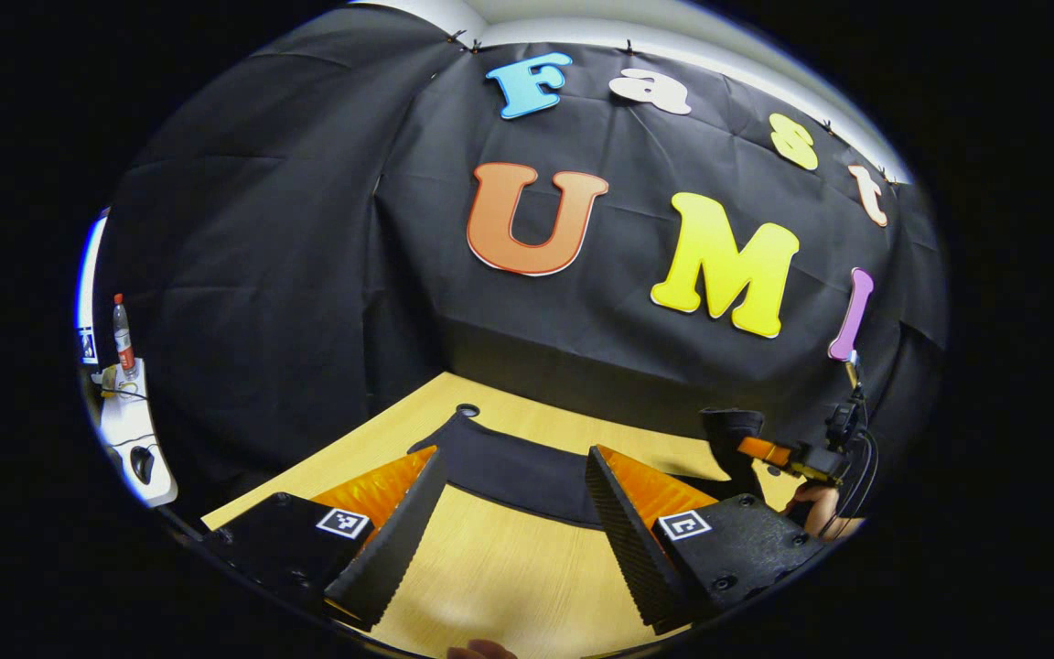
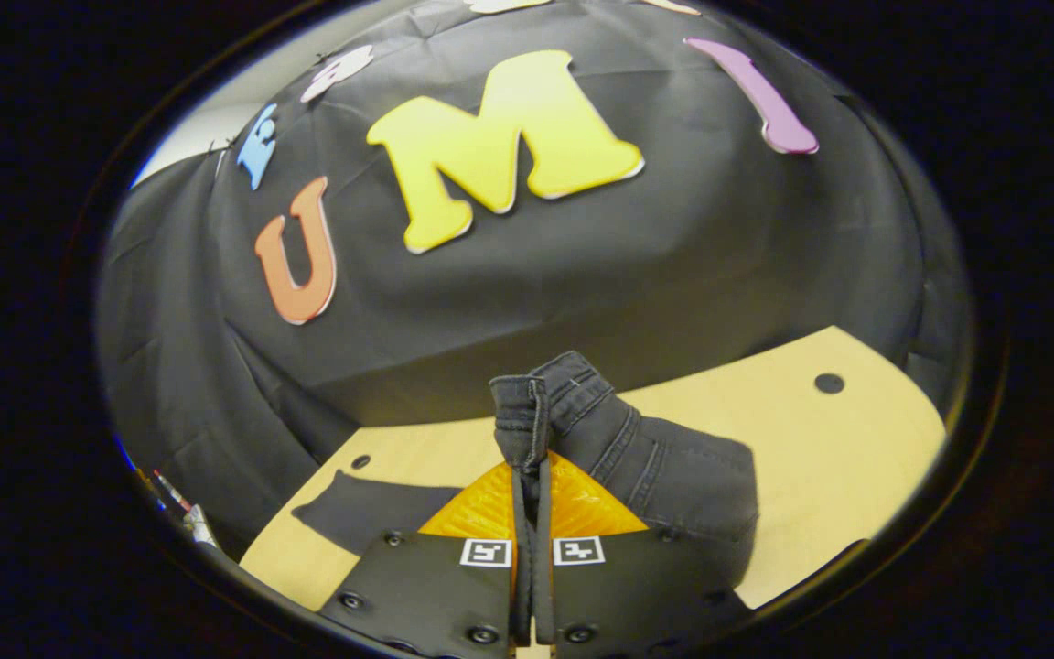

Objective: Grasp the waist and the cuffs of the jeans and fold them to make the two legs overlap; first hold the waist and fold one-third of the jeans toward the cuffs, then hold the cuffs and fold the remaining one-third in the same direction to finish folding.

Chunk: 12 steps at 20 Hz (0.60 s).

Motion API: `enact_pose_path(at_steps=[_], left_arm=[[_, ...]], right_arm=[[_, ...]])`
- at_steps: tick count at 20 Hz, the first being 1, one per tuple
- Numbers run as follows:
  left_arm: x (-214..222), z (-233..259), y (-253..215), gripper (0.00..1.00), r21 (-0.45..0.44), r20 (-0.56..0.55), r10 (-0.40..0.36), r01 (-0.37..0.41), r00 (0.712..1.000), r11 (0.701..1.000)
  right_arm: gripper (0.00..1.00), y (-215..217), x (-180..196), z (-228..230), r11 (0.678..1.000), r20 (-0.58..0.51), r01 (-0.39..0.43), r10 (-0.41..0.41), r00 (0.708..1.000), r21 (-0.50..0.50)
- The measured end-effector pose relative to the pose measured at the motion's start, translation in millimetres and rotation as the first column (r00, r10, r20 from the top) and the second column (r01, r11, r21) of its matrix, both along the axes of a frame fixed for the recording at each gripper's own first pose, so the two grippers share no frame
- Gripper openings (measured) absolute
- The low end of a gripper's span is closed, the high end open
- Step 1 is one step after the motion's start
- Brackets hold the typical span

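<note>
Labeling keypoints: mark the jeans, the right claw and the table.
jeans (image 2: 646,458): right gripper view, on the seamed denim beside the pinched edge.
right claw (image 2: 532,476): right gripper view, between its fingertips, shut on denim.
table (image 2: 838,458): right gripper view, bare wood.

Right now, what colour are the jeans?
Dark grey-black denim jeans, clearest in the right gripper view.

The right gripper has its fingers pressed together on a bunched edge of the dark jeans, lifted above the pale worktop.
</note>
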State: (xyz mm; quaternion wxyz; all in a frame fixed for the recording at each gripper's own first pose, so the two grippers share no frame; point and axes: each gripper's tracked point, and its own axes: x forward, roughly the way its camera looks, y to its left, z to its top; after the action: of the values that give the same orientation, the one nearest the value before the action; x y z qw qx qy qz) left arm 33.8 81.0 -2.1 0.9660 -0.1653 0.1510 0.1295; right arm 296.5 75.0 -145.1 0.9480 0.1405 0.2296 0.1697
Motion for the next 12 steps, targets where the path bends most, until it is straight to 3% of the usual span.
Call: enact_pose_path(at_steps=[3, 7, 9, 10, 12], left_arm=[[-6, 0, 8, 0.99, 0.0, -0.012, 0.024, -0.024, 1.0, 1.0], [-4, 1, 12, 0.99, -0.005, -0.012, 0.036, -0.036, 0.999, 0.999], [2, -1, 11, 0.99, -0.012, -0.013, 0.033, -0.033, 0.999, 0.999], [6, -1, 11, 0.99, -0.018, -0.013, 0.031, -0.032, 0.999, 0.999], [11, -1, 11, 0.99, -0.025, -0.009, 0.027, -0.027, 1.0, 0.999]], right_arm=[[0.02, 43, -14, -63, 0.996, -0.08, -0.048, 0.041, 0.996, -0.078], [0.0, 58, -30, -112, 0.978, -0.114, -0.11, 0.091, 0.989, -0.175], [0.09, 63, -38, -124, 0.976, -0.13, -0.127, 0.105, 0.986, -0.174], [0.08, 62, -37, -125, 0.977, -0.112, -0.123, 0.105, 0.988, -0.172], [0.2, 75, -41, -122, 0.975, -0.111, -0.167, 0.152, 0.982, -0.145]])
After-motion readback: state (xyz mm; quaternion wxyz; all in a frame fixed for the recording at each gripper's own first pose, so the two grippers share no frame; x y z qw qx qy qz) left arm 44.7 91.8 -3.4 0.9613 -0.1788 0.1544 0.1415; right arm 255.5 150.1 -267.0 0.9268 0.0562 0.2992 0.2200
